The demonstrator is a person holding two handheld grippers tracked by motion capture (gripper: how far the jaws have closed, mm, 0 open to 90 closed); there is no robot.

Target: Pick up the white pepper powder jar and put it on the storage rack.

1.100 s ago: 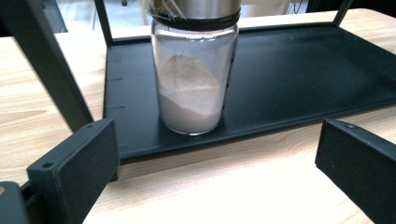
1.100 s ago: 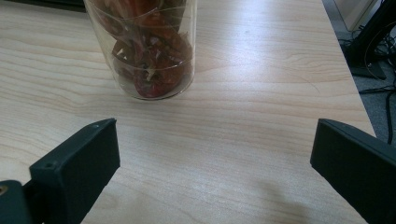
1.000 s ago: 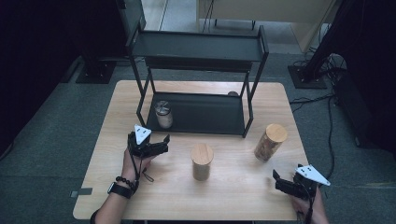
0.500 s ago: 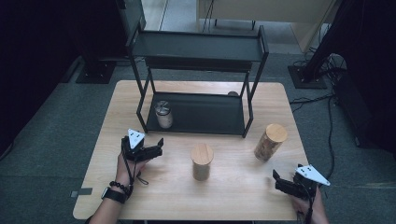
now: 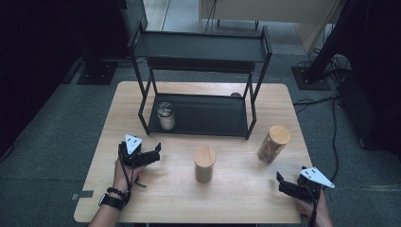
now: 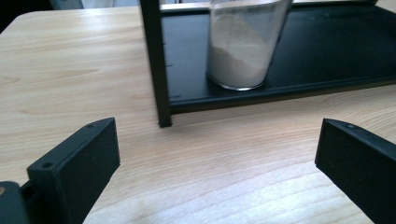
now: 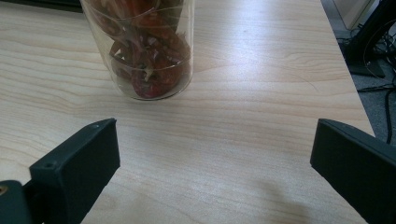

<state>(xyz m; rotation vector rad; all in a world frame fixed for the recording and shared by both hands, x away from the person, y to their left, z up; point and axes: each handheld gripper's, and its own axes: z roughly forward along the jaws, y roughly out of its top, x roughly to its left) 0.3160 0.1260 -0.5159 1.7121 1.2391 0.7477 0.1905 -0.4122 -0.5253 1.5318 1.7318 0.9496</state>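
A glass jar of white powder (image 5: 165, 116) (image 6: 240, 46) stands at the left end of the black rack's lower shelf (image 5: 208, 116) (image 6: 327, 51). In front of the rack, a jar with a wooden lid (image 5: 204, 163) stands mid-table. To its right is a wooden-lidded glass jar of red dried pieces (image 5: 273, 143) (image 7: 144, 51). My left gripper (image 5: 153, 155) (image 6: 217, 158) is open, low over the table, a short way in front of the rack's left leg (image 6: 156, 65). My right gripper (image 5: 283, 185) (image 7: 212, 158) is open near the front right corner, facing the red jar.
The two-tier black rack (image 5: 198, 47) takes up the back half of the wooden table (image 5: 236, 203); its top shelf is bare. A small brown thing (image 5: 235, 95) lies behind the lower shelf. Cables and stands lie on the floor at the right (image 5: 326, 75).
My left gripper has drawn back from the rack toward the table's near edge and a little left, still open. The right gripper and the jars have not moved.
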